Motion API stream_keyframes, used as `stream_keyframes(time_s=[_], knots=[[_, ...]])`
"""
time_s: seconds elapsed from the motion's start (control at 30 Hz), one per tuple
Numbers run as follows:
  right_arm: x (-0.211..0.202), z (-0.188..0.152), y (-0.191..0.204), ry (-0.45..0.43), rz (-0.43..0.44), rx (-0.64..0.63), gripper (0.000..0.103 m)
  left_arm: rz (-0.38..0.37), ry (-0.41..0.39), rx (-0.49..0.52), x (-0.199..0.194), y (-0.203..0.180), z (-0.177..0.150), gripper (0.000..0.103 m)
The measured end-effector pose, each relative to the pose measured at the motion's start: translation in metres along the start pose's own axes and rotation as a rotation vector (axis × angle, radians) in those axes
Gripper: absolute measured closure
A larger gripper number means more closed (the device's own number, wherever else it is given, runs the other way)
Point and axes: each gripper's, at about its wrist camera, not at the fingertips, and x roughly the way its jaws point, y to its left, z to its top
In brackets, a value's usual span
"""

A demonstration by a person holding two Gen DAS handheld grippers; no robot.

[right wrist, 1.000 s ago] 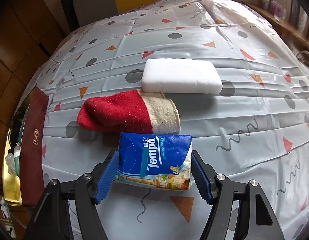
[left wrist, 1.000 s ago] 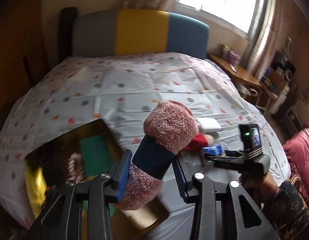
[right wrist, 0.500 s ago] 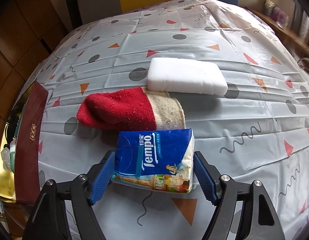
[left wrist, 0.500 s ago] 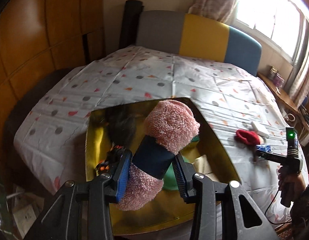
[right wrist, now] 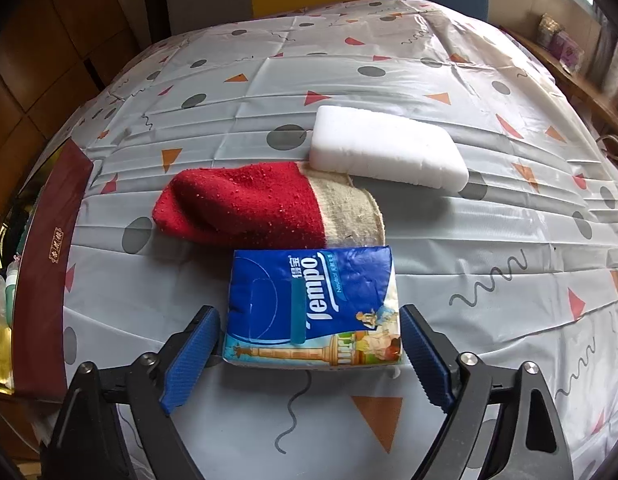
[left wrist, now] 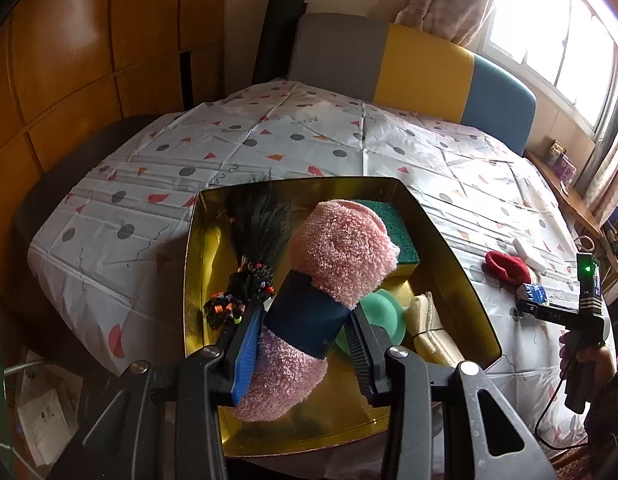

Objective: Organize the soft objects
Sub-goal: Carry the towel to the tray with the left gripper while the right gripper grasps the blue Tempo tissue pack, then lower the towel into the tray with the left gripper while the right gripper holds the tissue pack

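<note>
I am holding the pink sock [left wrist: 341, 256] clamped in my left gripper [left wrist: 305, 340] over the gold tin [left wrist: 461, 264], ready to drop it among the other soft things. My right gripper [right wrist: 309, 344] has just been opening and is now standing wide around the tissue pack [right wrist: 313, 304] on the bed [right wrist: 489, 240], pads clear, near the red sock [right wrist: 245, 204].

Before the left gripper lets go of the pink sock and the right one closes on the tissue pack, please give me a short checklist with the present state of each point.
1. Left gripper clamps the pink sock: ok.
2. Sock is over the gold tray, not over the bedsheet: ok.
3. Free landing spot in the tray: cannot tell; hairpiece, green sponge and green cup already lie there.
4. Right gripper jaws have just been opening and stand apart: ok.
5. Tissue pack lies between the jaws, untouched: ok.
6. Red sock clear of the jaws: ok.
</note>
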Motion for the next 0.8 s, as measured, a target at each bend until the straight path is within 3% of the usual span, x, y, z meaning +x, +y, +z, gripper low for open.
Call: stream_keyframes(time_s=[0.2,0.23,0.27,0.43,0.63,0.8], knots=[[0.000,-0.001,-0.002,0.000,0.014,0.019,0.011,0.003,-0.005,-0.077,-0.005,0.022,0.000,0.062],[-0.001,-0.003,-0.001,-0.002,-0.028,0.010,0.024,0.004,-0.005,-0.092,-0.005,0.026,0.000,0.062],[-0.003,-0.004,0.000,-0.016,-0.077,0.005,0.030,0.011,-0.006,-0.108,-0.006,0.032,0.000,0.062],[-0.004,-0.005,0.004,-0.006,-0.093,-0.024,0.030,0.034,-0.003,-0.173,-0.008,0.052,-0.001,0.062],[-0.003,-0.004,0.001,0.019,-0.060,-0.016,0.026,-0.025,0.048,-0.251,0.005,0.060,0.005,0.062],[-0.001,-0.002,-0.001,0.022,-0.065,-0.031,0.027,-0.152,0.113,-0.320,0.026,0.051,0.020,0.062]])
